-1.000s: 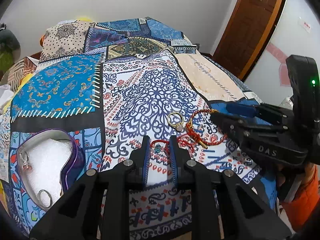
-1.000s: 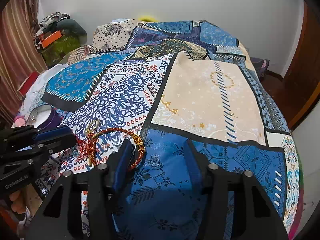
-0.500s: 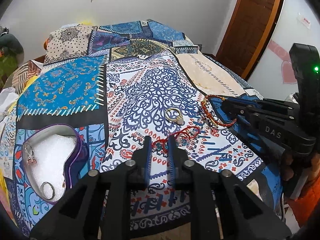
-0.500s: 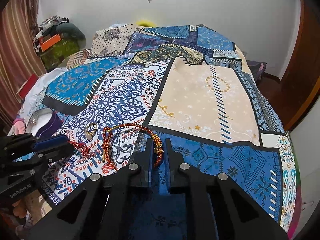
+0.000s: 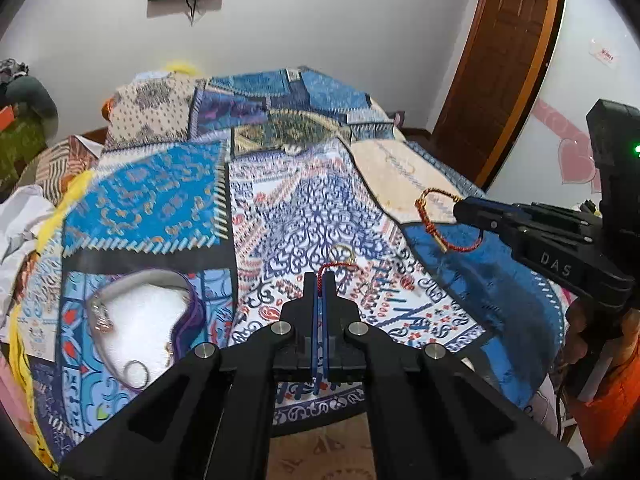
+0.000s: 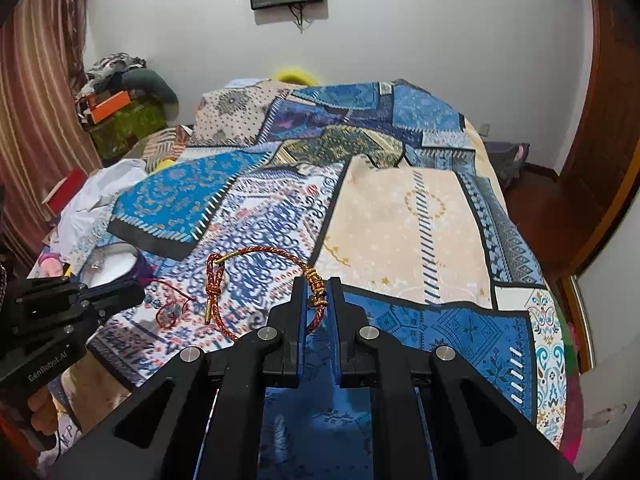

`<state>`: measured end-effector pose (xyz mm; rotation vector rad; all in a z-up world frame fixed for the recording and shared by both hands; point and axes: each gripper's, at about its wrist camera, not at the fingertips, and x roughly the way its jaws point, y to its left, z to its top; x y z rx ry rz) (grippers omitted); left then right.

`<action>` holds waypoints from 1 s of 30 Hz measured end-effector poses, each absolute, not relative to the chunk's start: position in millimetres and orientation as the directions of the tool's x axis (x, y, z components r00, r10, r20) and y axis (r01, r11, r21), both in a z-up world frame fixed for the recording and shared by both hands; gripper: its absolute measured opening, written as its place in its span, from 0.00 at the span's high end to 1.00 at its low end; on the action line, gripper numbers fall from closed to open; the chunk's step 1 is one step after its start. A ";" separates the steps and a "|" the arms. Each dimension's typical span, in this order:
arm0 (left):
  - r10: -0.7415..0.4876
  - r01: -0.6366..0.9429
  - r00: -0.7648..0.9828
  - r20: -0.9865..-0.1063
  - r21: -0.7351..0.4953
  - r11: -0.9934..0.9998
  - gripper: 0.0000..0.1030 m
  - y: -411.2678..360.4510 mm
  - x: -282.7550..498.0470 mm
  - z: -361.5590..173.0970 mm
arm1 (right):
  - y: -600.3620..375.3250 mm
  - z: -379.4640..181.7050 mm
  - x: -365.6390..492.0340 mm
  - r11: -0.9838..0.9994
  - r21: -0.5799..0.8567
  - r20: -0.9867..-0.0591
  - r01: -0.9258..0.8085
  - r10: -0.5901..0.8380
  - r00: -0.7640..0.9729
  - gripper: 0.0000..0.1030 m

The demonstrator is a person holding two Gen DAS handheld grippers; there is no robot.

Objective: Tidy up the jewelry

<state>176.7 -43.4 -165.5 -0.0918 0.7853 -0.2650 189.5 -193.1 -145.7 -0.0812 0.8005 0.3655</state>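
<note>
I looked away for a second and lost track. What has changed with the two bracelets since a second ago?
The right hand-held gripper closed on the braided red-and-gold bracelet and lifted it. The left hand-held gripper shut on the thin red cord bracelet, pulling it apart from the other. The gold ring stayed on the bedspread, and the heart-shaped box stayed put.

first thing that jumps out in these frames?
Both grippers hold jewelry above the patchwork bedspread: the right gripper is shut on a red-and-gold braided bracelet, the left gripper on a thin red cord bracelet. A purple heart-shaped box sits open at left.
</note>
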 end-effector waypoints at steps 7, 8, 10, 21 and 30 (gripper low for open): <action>-0.249 0.185 0.733 -0.632 -0.167 0.968 1.00 -29.3 160.9 -136.5 | -179.5 -127.7 180.1 0.926 0.061 -0.684 -0.374 0.311 0.659 0.92; -0.244 0.180 0.742 -0.624 -0.165 0.970 1.00 -26.5 158.5 -132.5 | -177.4 -125.9 178.8 0.925 0.059 -0.681 -0.376 0.313 0.662 0.92; -0.234 0.170 0.757 -0.610 -0.162 0.972 1.00 -20.3 154.1 -125.3 | -171.8 -121.5 176.5 0.922 0.058 -0.673 -0.384 0.320 0.667 0.92; -0.164 0.091 0.815 -0.555 -0.157 0.983 1.00 22.2 132.6 -104.3 | -135.7 -103.6 164.1 0.894 0.065 -0.636 -0.444 0.380 0.672 0.92; -0.112 0.011 0.824 -0.555 -0.183 0.983 1.00 63.0 119.6 -111.6 | -93.3 -103.6 159.6 0.855 0.051 -0.637 -0.515 0.425 0.643 0.92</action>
